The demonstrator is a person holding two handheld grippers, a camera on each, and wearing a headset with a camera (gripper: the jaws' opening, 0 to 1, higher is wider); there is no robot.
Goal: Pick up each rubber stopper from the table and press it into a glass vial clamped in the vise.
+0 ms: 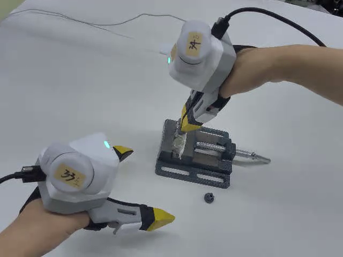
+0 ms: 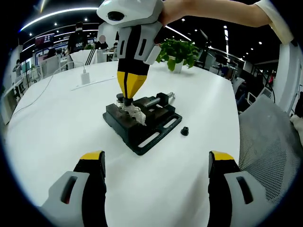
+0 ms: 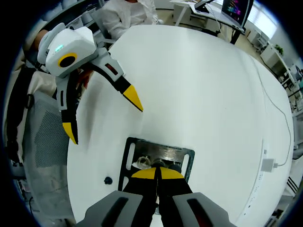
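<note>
The vise [image 1: 195,158] sits on the white tabletop [image 1: 80,80] with its long axis along the screw [image 1: 214,145], whose handle end points toward the person's right in the head view. The right tongs [image 1: 185,126] come down steeply from above onto the clamping end of the vise, tips clenched together. Whether a stopper is pinched between them cannot be told. The glass vial [image 1: 178,143] shows as a clear shape in the vise directly under those tips. Its mouth is hidden, so its axis cannot be confirmed. One rubber stopper [image 1: 209,198] lies loose on the tabletop, near the front edge of the vise but apart from it, too small to tell which way it points. The left tongs [image 1: 142,184] are released and spread wide, held low over the tabletop, well apart from the vise and aimed toward it. The left gripper view presents the vise corner-on with the stopper to its right, and adds a potted plant [image 2: 179,52], a charger [image 2: 85,78] with its cable, and a mesh chair [image 2: 270,142]. The right gripper view looks straight down on the vise, showing its slotted base as a rectangle, with the stopper off one corner.
</note>
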